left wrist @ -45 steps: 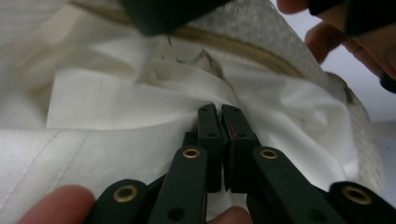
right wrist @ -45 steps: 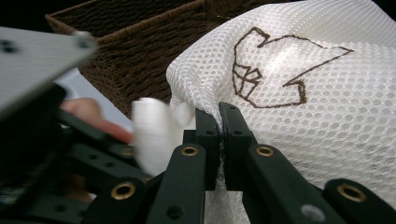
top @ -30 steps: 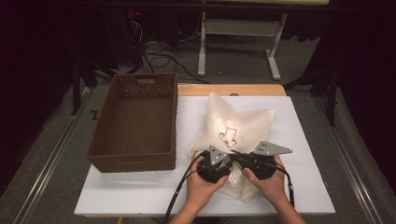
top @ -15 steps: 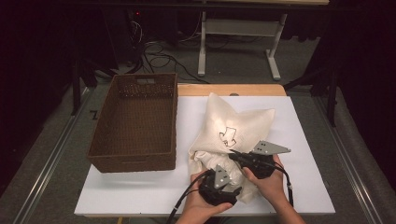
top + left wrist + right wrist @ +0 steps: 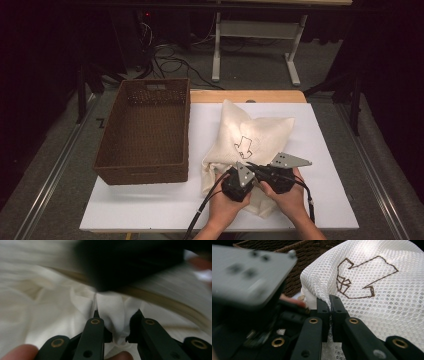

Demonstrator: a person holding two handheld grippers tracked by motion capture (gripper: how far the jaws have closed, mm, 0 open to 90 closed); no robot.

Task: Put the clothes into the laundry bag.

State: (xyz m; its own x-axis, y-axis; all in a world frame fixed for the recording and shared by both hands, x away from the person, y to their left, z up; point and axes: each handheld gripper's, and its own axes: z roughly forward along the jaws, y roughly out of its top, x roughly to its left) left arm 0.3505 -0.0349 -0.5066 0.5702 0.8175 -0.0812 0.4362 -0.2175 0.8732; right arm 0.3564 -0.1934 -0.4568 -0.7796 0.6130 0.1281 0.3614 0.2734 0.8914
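Lying on the white bench (image 5: 320, 150) just right of the brown wicker basket (image 5: 145, 132) is a cream mesh bag (image 5: 255, 140) with a brown embroidered figure (image 5: 244, 146), its near edge under both hands. The left tool (image 5: 117, 326), having just been closing, is pinching a fold of white cloth at the bag's near-left corner. The right tool (image 5: 329, 307), touching the left one, is sitting with its jaws pressed together on the mesh edge.
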